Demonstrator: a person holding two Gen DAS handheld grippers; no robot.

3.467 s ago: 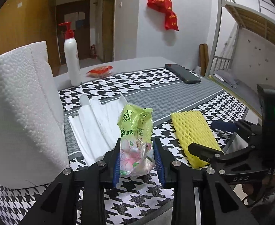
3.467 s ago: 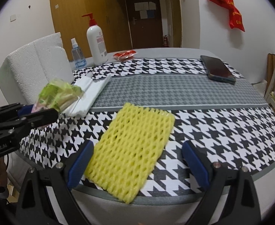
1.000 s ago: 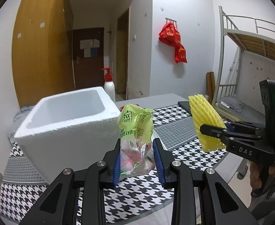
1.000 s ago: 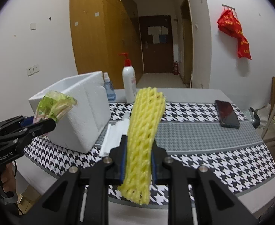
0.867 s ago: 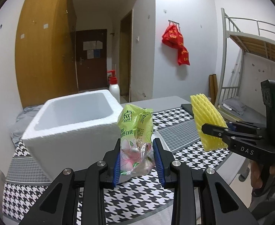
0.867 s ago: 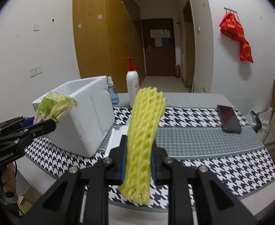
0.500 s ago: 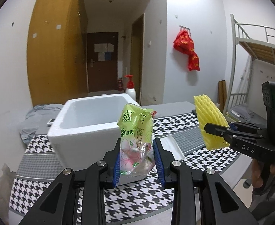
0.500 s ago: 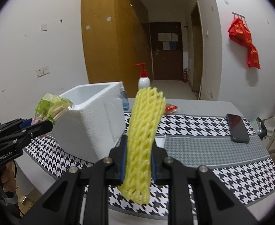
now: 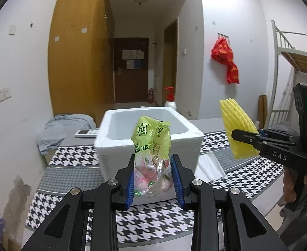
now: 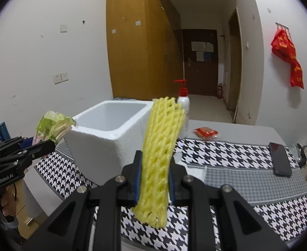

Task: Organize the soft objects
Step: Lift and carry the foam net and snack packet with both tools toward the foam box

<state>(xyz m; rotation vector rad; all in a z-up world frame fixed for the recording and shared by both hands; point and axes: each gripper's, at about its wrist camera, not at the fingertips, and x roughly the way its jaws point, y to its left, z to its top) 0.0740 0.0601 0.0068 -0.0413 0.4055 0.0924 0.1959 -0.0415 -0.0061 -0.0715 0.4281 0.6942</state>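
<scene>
The foam box [image 9: 149, 138] is sitting at 12 o'clock just past the left gripper [image 9: 152, 177], whose jaws are pinching a green packet [image 9: 152, 146] upright. The right gripper [image 10: 154, 179], gripping a yellow net [image 10: 160, 146] on end, has it at 11 o'clock, farther off. Since a second ago both have been swinging round, bringing the open top into fuller view over the worktop [image 9: 69, 167].

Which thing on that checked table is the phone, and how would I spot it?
Start at the big white foam box on the checked tablecloth, then look across to the table's far right edge. The phone lies flat there on the grey band, alone. It is the only dark, glossy slab; everything else nearby is white, red or yellow.
</scene>
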